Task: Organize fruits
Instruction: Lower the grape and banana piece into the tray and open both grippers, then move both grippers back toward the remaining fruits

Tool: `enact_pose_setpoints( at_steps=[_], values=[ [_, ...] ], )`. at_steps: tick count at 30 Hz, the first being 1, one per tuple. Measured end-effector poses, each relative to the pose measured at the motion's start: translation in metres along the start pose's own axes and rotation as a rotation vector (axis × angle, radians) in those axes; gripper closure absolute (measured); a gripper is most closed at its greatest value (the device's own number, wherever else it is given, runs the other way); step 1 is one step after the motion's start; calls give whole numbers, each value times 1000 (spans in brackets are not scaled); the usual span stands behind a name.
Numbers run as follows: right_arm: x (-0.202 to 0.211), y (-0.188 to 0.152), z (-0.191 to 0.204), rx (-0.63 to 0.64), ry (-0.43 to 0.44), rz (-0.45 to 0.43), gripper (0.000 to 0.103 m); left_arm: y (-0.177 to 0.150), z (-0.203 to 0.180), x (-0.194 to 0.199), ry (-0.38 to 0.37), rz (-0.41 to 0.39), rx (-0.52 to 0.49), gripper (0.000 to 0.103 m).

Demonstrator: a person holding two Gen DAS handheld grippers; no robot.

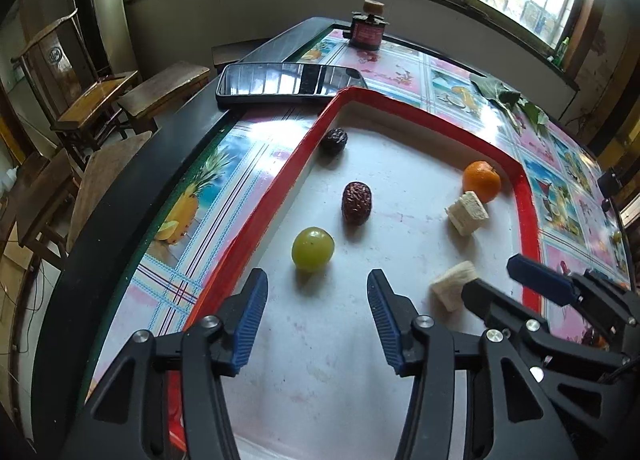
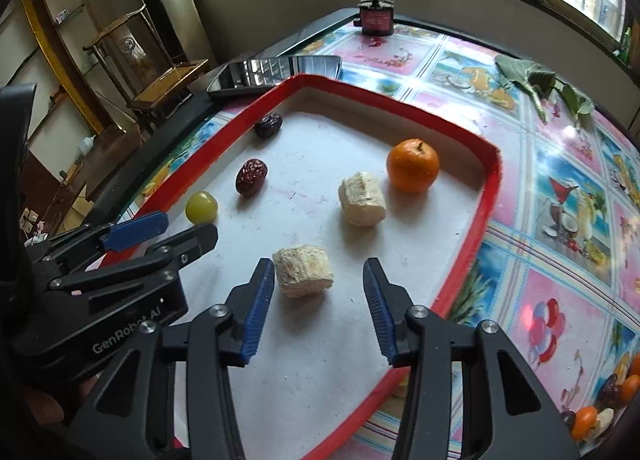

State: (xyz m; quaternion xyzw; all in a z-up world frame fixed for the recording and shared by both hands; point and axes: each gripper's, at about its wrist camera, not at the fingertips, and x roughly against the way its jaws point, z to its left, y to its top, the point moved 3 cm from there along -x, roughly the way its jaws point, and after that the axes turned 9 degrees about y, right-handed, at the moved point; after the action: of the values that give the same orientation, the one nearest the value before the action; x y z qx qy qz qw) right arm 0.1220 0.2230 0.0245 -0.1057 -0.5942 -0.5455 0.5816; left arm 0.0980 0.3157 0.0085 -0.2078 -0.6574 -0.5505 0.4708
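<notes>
Both grippers hover over the red-rimmed tray [image 2: 486, 196], jaws spread, nothing held. Right gripper [image 2: 318, 284] is released, with the near banana chunk [image 2: 306, 270] just ahead of it — the chunk sits against the left finger [image 2: 262, 292] side, not centred, with a wide gap to the other finger. Likely risk: closing from here shoves the chunk sideways or pinches only its edge; it looks soft, so a hard squeeze could mash it.

Left gripper [image 1: 318, 286] is open too, with the green grape [image 1: 313, 249] just beyond its tips, slightly toward its left finger. Round and smooth — probably rolls off across the white tray floor if one finger touches first, or squirts out under pressure.

The two grippers sit close side by side; in the left view the right gripper's fingers are just beside the near banana chunk [image 1: 454, 287]. Reaching at once could knock them together or bump fruit.

Further ahead of the left gripper: a red date [image 1: 356, 203], then a darker date [image 1: 334, 141] against the tray rim — hard to get a finger behind that one. Ahead of the right gripper: a second banana chunk [image 2: 362, 200], then an orange [image 2: 413, 165] near the far corner, close together, so grabbing one may nudge the other.

Beyond the tray on the worktop [image 2: 560, 188]: a phone [image 2: 276, 74] and a small bottle [image 2: 376, 14].
</notes>
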Motion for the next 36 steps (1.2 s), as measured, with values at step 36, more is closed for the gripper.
enact_pose_setpoints(
  at_steps=[36],
  values=[
    [215, -188, -209, -279, -223, -151, 42, -87, -215, 88, -147, -73, -293, 46]
  ],
)
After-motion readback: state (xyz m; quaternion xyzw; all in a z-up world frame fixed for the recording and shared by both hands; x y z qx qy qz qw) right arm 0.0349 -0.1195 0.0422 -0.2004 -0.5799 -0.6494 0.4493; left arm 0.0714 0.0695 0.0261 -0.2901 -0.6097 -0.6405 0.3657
